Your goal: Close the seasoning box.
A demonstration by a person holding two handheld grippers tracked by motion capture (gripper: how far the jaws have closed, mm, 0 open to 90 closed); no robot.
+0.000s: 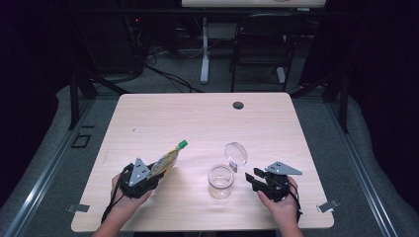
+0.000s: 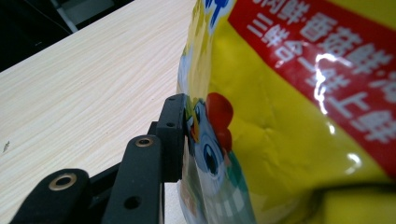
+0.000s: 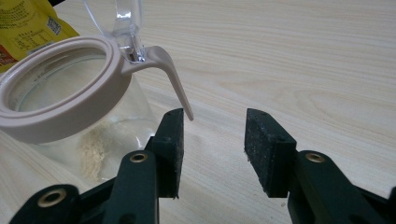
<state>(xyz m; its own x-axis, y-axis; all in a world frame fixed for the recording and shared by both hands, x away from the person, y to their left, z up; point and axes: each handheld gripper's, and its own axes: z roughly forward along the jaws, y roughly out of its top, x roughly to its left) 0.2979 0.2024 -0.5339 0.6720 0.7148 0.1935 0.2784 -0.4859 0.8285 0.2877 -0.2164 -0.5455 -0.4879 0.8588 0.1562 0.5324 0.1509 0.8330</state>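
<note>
Pale wood table (image 1: pixel 197 118) lay under my hands. Near its front edge my left gripper (image 1: pixel 148 175) clenched the yellow pouch (image 1: pixel 165 160), whose bottom was hidden. My right gripper (image 3: pixel 212 140) stood released beside the glass jar (image 1: pixel 220 180), its lid (image 1: pixel 236 153) flipped up.

Yellow seasoning pouch (image 1: pixel 165 161) w/ green cap, red label, held tilted over table's near left, cap pointing far-right. Clear glass jar (image 1: pixel 220 180) upright, near centre-right, beige rim, hinged lid (image 1: pixel 236 152) flipped open, pale powder inside.
</note>
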